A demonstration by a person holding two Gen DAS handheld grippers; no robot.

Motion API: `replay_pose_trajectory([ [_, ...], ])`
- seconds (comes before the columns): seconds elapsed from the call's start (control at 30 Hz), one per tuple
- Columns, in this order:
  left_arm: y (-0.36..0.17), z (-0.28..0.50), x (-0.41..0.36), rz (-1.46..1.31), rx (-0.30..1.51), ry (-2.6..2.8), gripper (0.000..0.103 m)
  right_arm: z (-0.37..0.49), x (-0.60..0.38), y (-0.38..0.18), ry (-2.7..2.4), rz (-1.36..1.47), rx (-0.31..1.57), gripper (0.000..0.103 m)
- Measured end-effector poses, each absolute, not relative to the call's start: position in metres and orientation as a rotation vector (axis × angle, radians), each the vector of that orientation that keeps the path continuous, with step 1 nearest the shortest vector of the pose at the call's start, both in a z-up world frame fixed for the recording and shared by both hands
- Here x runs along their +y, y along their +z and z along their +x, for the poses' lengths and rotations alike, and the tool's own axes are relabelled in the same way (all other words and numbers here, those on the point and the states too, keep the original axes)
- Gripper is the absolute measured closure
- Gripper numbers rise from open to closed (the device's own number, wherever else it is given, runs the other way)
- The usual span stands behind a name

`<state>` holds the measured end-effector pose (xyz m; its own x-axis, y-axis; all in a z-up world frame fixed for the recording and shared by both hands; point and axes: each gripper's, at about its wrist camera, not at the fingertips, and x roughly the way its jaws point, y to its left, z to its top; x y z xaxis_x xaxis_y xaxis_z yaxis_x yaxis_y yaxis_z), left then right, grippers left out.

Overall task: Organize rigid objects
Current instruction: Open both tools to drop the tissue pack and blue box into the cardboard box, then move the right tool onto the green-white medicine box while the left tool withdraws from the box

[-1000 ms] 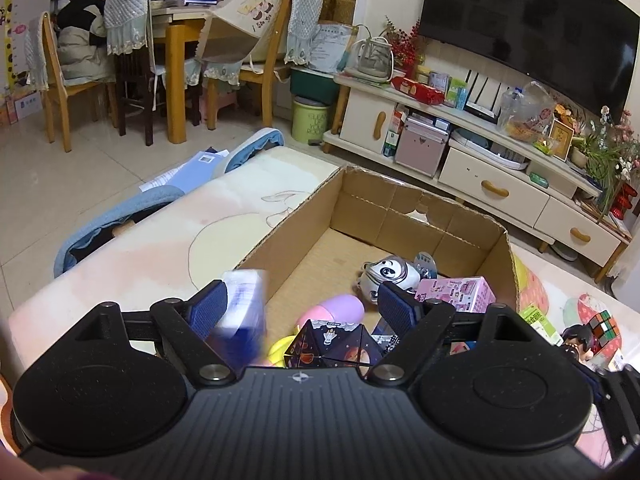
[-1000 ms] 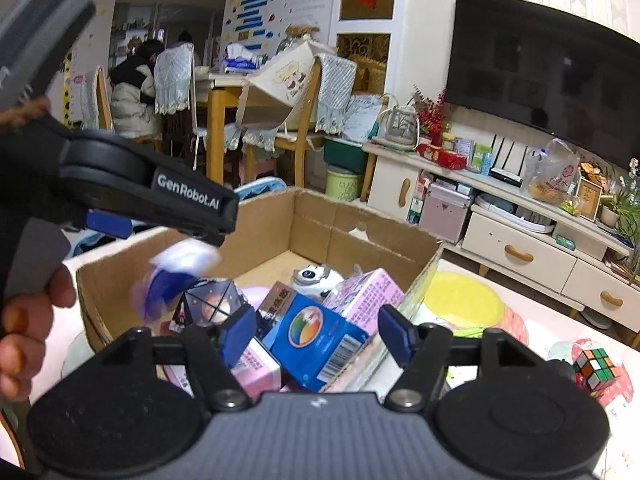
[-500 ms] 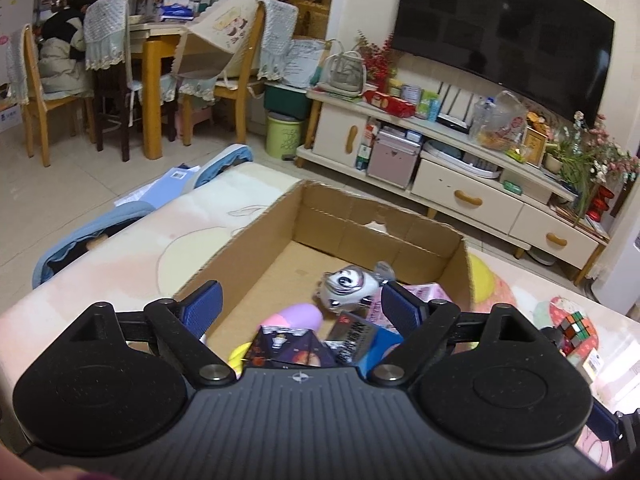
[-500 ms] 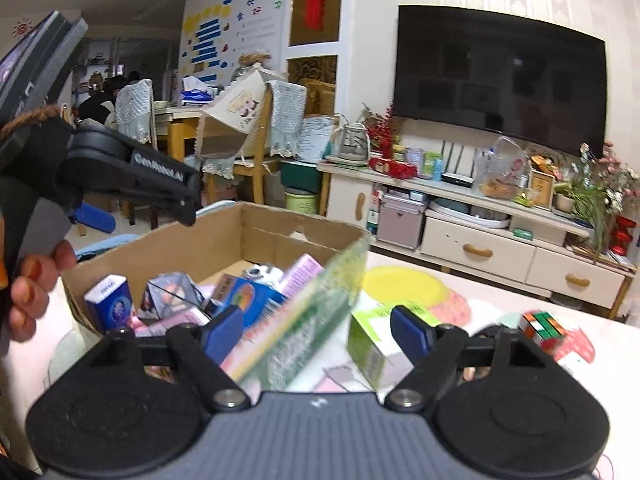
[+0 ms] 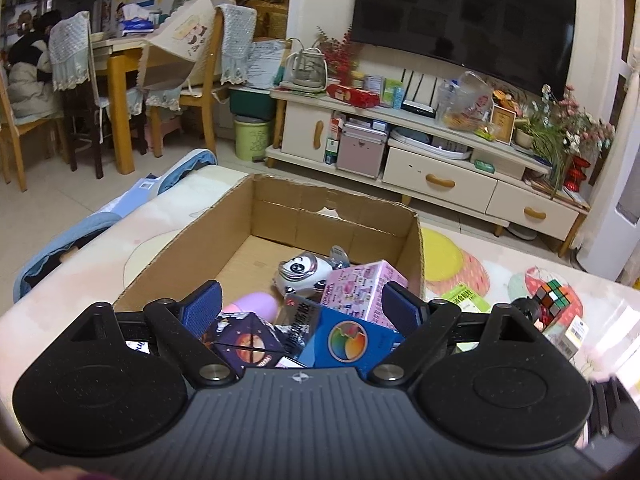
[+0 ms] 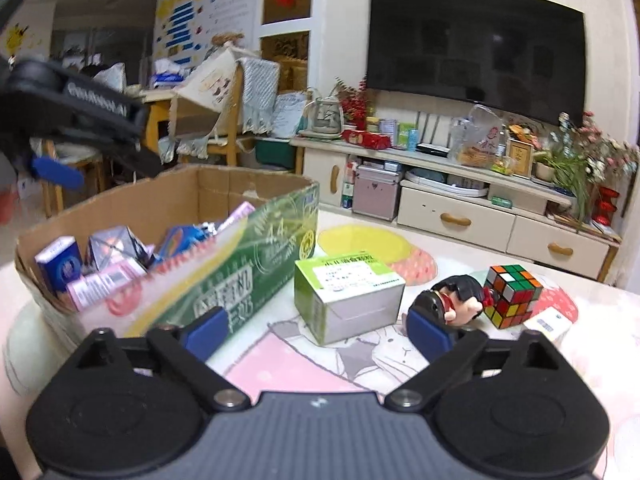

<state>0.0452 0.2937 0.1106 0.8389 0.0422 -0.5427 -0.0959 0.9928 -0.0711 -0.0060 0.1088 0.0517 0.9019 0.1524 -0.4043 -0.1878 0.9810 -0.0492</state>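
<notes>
A cardboard box (image 5: 280, 208) stands on the table and holds a panda toy (image 5: 300, 276), a pink box (image 5: 362, 294), a blue box (image 5: 346, 340), a dark geometric puzzle (image 5: 244, 340) and a purple egg (image 5: 256, 306). My left gripper (image 5: 300, 310) is open and empty above the box's near end. My right gripper (image 6: 316, 330) is open and empty over the table, just in front of a green and white box (image 6: 344, 294). A doll figure (image 6: 452, 300) and a Rubik's cube (image 6: 512, 294) lie to its right. The box (image 6: 240, 280) is at its left.
A small white box (image 6: 546, 326) lies right of the cube. The left gripper's body (image 6: 72, 112) hangs over the box at upper left. A TV cabinet (image 5: 440, 160) stands beyond the table. The table has a cartoon-printed cover (image 6: 320, 360).
The left gripper let a small blue box fall into the cardboard box and rose. The right gripper swung right, away from the box toward the green and white box.
</notes>
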Motion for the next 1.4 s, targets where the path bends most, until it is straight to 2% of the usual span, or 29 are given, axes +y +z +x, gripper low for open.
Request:
replay_pose_trajectory([
  [0.07,0.110,0.045,0.294,-0.088,0.574,0.070,0.000,0.005,0.103,0.049,0.195,-0.093,0.417,0.001],
  [0.4,0.109,0.048,0.298,-0.045,0.579,0.066,0.000,0.070,0.085,0.042,0.303,-0.208,0.446,0.001],
  [0.77,0.107,0.048,0.297,-0.035,0.598,0.038,0.000,0.112,0.078,0.022,0.420,-0.286,0.572,0.001],
  [1.0,0.107,0.048,0.298,-0.016,0.600,0.022,0.000,0.114,0.081,0.019,0.413,-0.249,0.568,0.001],
  [1.07,0.107,0.048,0.298,-0.012,0.599,0.015,0.000,0.112,0.079,0.019,0.411,-0.223,0.572,0.011],
  [1.1,0.107,0.047,0.297,-0.011,0.599,0.012,0.000,0.111,0.079,0.020,0.400,-0.217,0.569,0.013],
  [1.4,0.107,0.045,0.283,0.016,0.567,-0.082,0.000,0.050,0.073,0.027,0.351,-0.128,0.513,0.014],
])
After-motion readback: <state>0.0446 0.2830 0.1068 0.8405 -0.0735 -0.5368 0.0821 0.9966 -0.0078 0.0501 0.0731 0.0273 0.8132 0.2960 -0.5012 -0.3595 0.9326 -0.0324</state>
